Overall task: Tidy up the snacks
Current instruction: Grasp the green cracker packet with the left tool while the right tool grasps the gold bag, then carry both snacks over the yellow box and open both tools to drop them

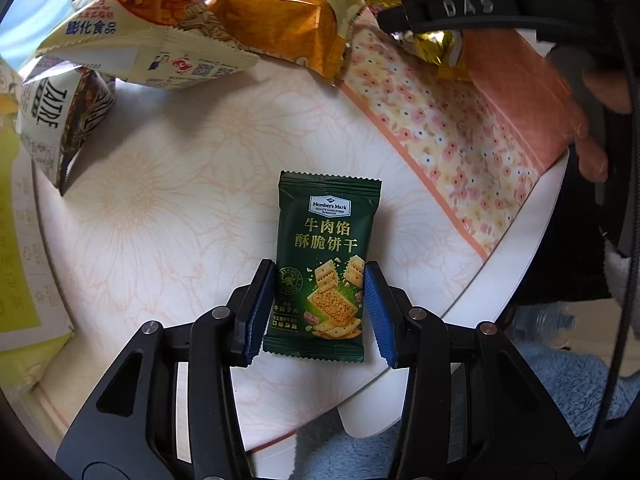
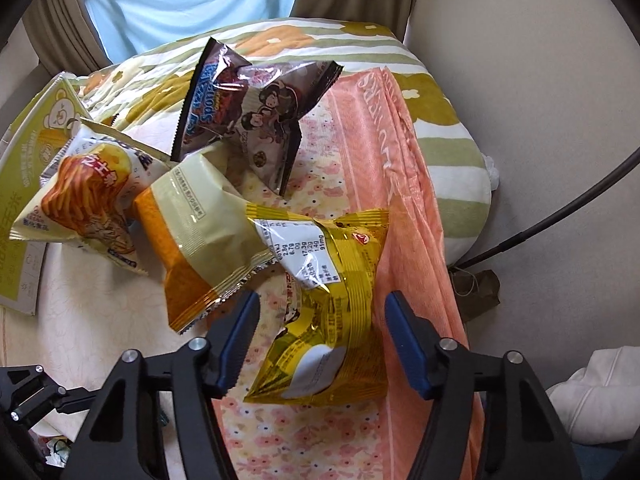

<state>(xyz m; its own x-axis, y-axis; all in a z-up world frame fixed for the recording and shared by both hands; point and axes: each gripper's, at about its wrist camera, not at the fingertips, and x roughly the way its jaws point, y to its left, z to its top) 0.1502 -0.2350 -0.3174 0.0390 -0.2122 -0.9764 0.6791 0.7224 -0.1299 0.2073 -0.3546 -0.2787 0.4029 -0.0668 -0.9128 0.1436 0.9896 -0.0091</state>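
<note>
Between your left gripper [image 1: 316,312] pads sits the green biscuit packet [image 1: 324,264], clamped at its lower sides: light, crinkly, breakable inside, so hold gently. Your right gripper [image 2: 320,344] stands half-open around the yellow packet [image 2: 328,312], not touching. Beyond: piled bags [image 1: 168,32]; table edge [image 1: 516,272] close right.

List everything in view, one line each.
green cracker packet: one, dark green, on table
gold packet: one, yellow-gold, on floral cloth
orange bag: one, orange and cream, beside gold packet
fries bag: one, cream, left of orange bag
cartoon bag: one, brown, behind them
striped bag: one, black-and-white, table's left
box: one, lime, far left
floral cloth: one, pink-orange, partly on table
table: one, white, underneath
left tongs: one, black, blue pads, shut on green cracker packet
right tongs: one, same colours, open around gold packet
</note>
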